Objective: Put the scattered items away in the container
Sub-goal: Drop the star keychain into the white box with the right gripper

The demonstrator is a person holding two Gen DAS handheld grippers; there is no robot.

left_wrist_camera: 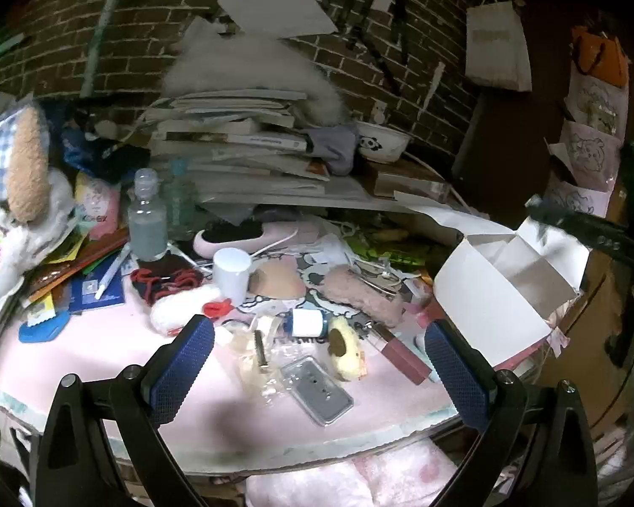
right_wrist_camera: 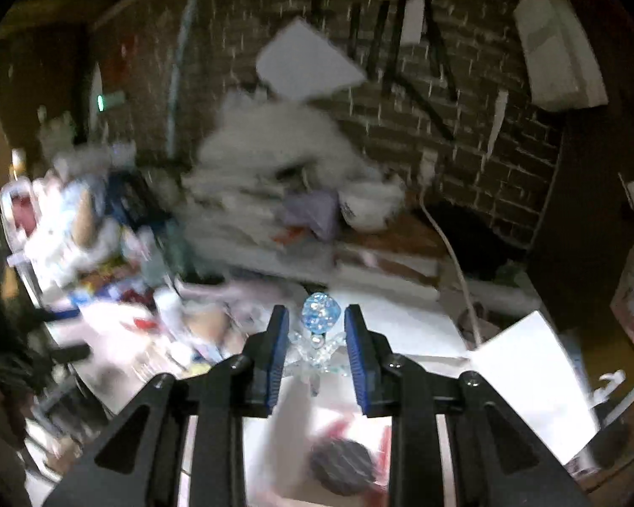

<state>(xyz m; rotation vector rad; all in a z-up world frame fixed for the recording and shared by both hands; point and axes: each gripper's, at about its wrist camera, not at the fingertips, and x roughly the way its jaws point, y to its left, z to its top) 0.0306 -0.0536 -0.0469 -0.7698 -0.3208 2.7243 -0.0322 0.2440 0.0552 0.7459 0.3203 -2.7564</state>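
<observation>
Carrying the clear crystal ornament (right_wrist_camera: 317, 329) with its blue bead, gripped narrowly in the right claw (right_wrist_camera: 315, 350) above the white box (right_wrist_camera: 532, 380), calls for lowering well inside its walls before letting go, while the left claw (left_wrist_camera: 317, 363) waits wide and empty over the desk (left_wrist_camera: 105, 363).

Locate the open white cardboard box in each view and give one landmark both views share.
Left wrist view: open white cardboard box at right, on the pink table's edge.
Right wrist view: directly below the right claw, flaps spread at right.
Shared landmark: tilted white sheet on the brick wall.
</observation>
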